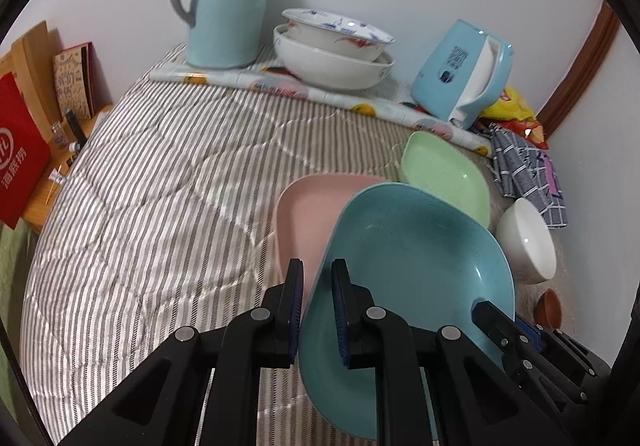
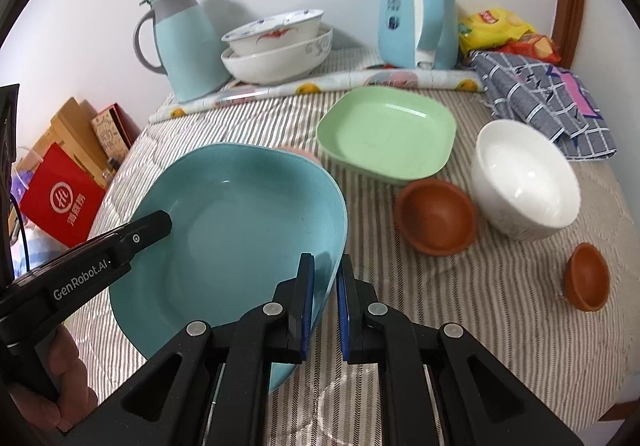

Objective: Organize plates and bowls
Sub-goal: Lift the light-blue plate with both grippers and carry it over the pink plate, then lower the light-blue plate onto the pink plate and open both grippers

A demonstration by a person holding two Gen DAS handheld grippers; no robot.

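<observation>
**Blue plate held at both edges, over the pink one**

Black claws fill the near edge of both views, and both are mine. With my left gripper [image 1: 318,306] I have the near left rim of the blue plate [image 1: 416,266] pinched between the pads; my right gripper [image 2: 325,302] is clamped on the opposite rim, at the plate's near right edge. Neither claw stands apart: each is closed down to the thickness of the rim, and the plate hangs between them, tilted, above the striped bedcover [image 1: 160,206].

Beneath and just beyond the blue plate lies the pink plate [image 1: 304,210], flat on the cover, mostly hidden in the right view. I judge the step in hand to be stacking: blue onto pink. Far right of these sits the green plate [image 2: 386,134], then the white bowl [image 2: 524,182] to its right, and nearer me the two brown bowls, the larger [image 2: 436,218] just beside the green plate and the smaller [image 2: 586,278] well apart at the right. Two patterned bowls [image 2: 276,46] already nest at the far wall between the thermos jug [image 2: 184,42] and the kettle [image 2: 416,14].

Next I would need to level the plate, centre it over the pink one, lower both hands together, and let go only once it sits flat.
</observation>
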